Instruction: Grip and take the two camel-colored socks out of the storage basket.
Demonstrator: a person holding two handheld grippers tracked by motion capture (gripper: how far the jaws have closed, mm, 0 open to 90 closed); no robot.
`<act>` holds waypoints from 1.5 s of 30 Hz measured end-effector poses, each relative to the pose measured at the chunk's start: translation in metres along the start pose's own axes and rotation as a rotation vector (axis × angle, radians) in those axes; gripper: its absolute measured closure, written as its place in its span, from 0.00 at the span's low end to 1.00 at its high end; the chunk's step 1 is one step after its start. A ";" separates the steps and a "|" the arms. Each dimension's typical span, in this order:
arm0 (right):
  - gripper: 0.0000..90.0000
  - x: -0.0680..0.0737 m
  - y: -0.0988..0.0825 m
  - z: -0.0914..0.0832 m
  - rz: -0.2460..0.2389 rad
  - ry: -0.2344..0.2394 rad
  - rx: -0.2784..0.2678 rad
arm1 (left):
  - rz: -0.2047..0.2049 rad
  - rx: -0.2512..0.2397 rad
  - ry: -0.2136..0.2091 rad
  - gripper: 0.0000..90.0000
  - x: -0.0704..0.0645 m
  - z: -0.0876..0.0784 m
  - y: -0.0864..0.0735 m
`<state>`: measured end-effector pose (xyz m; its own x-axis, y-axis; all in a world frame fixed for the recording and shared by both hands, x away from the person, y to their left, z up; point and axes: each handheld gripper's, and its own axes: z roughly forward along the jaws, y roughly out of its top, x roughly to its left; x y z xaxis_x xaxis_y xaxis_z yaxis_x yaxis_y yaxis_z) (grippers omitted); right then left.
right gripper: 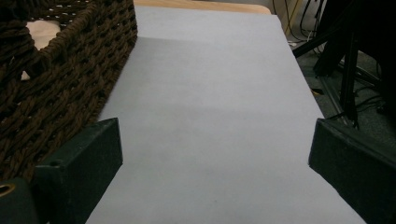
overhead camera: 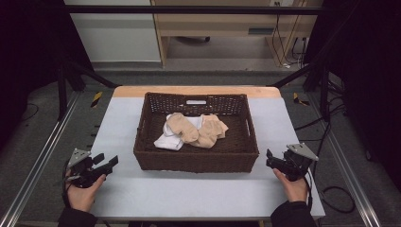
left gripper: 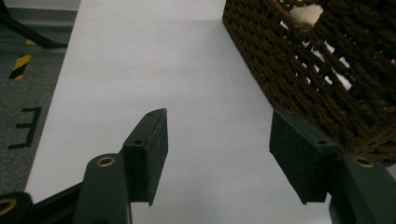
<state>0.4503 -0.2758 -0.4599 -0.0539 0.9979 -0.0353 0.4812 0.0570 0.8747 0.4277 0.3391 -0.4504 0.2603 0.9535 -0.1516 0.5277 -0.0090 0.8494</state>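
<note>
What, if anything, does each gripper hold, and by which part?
Nothing is held. The left gripper and right gripper are both open beside the wicker basket, with bare table between their jaws.

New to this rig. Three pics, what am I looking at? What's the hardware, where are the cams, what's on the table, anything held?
No robot here: a person holds a pair of hand-held tongs in each hand, the left tongs and the right tongs. The high view comes from a fixed camera above the person's side, looking forward and down. The other two pictures come from cameras riding on each pair of tongs, looking along their black jaws.

On the table, covered in pale grey, stands a brown woven basket. In it lie beige cloth items on a white one; they look like socks, but I cannot be sure.

Both pairs of tongs are open and hold nothing. The left pads and right pads frame bare table, the basket wall beside each.
</note>
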 end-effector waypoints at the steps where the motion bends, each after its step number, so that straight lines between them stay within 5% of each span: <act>1: 0.04 0.000 0.000 -0.001 0.003 -0.003 0.002 | 0.000 0.000 0.000 0.41 0.000 0.000 0.000; 11: 0.04 -0.002 0.001 -0.002 -0.011 -0.022 -0.006 | -0.031 -0.025 -0.043 0.41 -0.007 -0.007 0.012; 17: 0.04 -0.002 0.001 -0.001 -0.012 -0.029 0.000 | 0.005 -0.026 -0.049 0.40 -0.017 -0.006 0.019; 20: 0.04 -0.001 0.001 0.000 -0.018 -0.027 0.011 | 0.040 -0.052 -0.043 0.41 -0.027 -0.008 0.031; 33: 0.04 -0.001 0.001 -0.001 -0.023 -0.032 0.007 | 0.072 -0.136 -0.098 0.43 -0.066 -0.013 0.080; 45: 0.04 -0.002 0.001 0.000 -0.018 -0.036 0.007 | 0.096 -0.113 -0.146 0.45 -0.097 0.006 0.107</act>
<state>0.4507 -0.2776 -0.4586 -0.0310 0.9971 -0.0690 0.4870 0.0754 0.8701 0.4636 0.2435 -0.3471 0.4240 0.8960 -0.1316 0.4029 -0.0564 0.9135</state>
